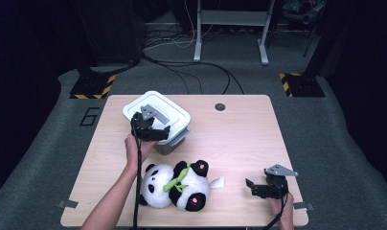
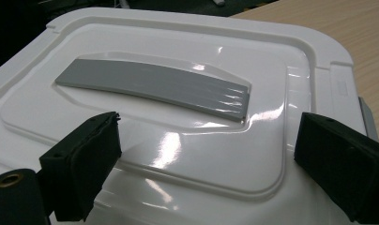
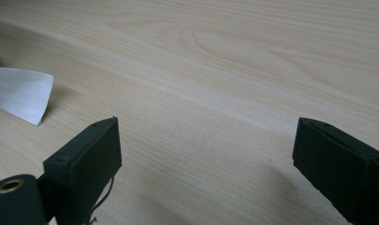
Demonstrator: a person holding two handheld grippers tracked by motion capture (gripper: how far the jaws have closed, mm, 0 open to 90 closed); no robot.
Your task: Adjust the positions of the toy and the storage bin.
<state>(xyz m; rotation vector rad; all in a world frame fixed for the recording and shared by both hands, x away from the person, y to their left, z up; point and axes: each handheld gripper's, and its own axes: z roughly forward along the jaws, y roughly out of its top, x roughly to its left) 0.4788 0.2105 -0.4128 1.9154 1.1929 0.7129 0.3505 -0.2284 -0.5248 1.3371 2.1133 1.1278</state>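
Left gripper (image 1: 159,132), forearm stretched forward from the near edge, hovers over the white lidded bin (image 1: 175,108) at table's (image 1: 239,139) back left, jaws wide, grey lid handle (image 2: 155,86) ahead of them. Panda plush (image 1: 177,184) lies near front, white tag (image 3: 18,93) beside it. Right gripper (image 1: 253,187) low at front right, jaws wide, nothing between. Floor marking "6" (image 1: 89,116).

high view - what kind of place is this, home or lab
Most likely a lab or recording studio, not a home: a lone wooden table on grey carpet, hazard-striped stand bases, loose cables on the floor, dark surroundings.
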